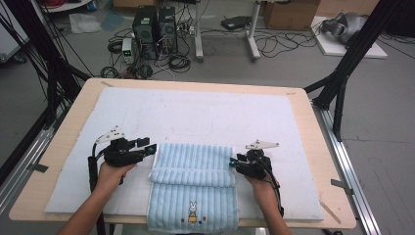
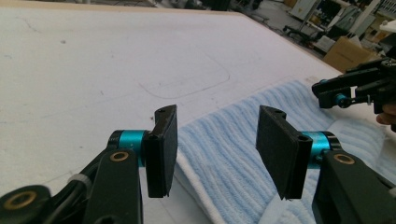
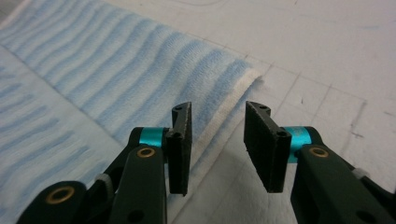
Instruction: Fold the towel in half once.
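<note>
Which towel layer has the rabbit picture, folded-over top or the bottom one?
The bottom layer, the flat part hanging over the table's near edge. The folded-over top layer, lying between the two grippers, shows plain blue stripes.

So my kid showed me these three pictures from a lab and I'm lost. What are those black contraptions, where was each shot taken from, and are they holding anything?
They are hand-held tongs, one in each of a person's hands. The wide picture looks down from above the table: left tongs, right tongs. The other two pictures come from cameras riding on the tongs, looking out between their black jaws.

On the white mat lies a light blue striped towel, its far part folded over, with a small rabbit picture near the front edge.

Nothing is held. Both pairs of jaws stand open at the fold's two ends, with the towel's edge lying beneath the gap.
</note>
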Motion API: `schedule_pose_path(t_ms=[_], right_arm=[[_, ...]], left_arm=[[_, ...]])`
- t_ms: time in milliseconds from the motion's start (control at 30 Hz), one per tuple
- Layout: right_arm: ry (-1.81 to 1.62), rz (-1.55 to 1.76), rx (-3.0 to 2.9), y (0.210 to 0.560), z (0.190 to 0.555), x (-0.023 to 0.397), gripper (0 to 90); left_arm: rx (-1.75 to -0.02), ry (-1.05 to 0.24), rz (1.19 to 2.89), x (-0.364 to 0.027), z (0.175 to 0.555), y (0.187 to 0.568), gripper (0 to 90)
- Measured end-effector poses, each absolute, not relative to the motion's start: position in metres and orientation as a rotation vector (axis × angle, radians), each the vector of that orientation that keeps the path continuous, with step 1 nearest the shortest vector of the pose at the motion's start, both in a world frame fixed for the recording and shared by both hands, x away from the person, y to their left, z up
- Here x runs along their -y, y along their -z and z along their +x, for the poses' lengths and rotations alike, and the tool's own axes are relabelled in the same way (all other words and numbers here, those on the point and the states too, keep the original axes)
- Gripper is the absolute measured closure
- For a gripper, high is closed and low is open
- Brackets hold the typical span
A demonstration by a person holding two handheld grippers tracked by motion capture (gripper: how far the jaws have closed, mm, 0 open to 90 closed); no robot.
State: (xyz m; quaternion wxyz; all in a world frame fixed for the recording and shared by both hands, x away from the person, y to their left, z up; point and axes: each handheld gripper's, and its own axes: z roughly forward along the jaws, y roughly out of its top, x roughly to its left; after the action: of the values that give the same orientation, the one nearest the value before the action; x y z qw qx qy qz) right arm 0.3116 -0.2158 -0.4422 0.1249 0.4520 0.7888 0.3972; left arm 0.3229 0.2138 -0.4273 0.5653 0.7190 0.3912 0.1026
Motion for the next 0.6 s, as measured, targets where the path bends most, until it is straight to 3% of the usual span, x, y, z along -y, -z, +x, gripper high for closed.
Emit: schedule_pose_path(t_ms=[67,133,433,467,533,600], right_arm=[[-1.157,1.307,-2.329,0.444,0.314,0.214,80.0],[-1.148,1.260,-2.332,0.443,0.313,0.212,87.8],[-1.100,1.267,-2.248,0.441,0.318,0.216,88.2],[-1.086,1.268,-2.255,0.442,0.319,0.214,86.0],[-1.092,1.274,-2.254,0.443,0.319,0.212,70.2],[-1.123,1.299,-2.242,0.442,0.317,0.213,61.0]], left_arm=[[-0.919,-0.246,1.698,-0.214,0.323,0.428,49.1],[-0.920,-0.253,1.701,-0.214,0.323,0.428,49.1],[-0.941,-0.251,1.721,-0.213,0.324,0.434,49.1],[-0.945,-0.249,1.724,-0.212,0.325,0.435,49.1],[-0.960,-0.238,1.739,-0.209,0.327,0.437,49.1],[-0.972,-0.230,1.765,-0.205,0.330,0.440,49.1]])
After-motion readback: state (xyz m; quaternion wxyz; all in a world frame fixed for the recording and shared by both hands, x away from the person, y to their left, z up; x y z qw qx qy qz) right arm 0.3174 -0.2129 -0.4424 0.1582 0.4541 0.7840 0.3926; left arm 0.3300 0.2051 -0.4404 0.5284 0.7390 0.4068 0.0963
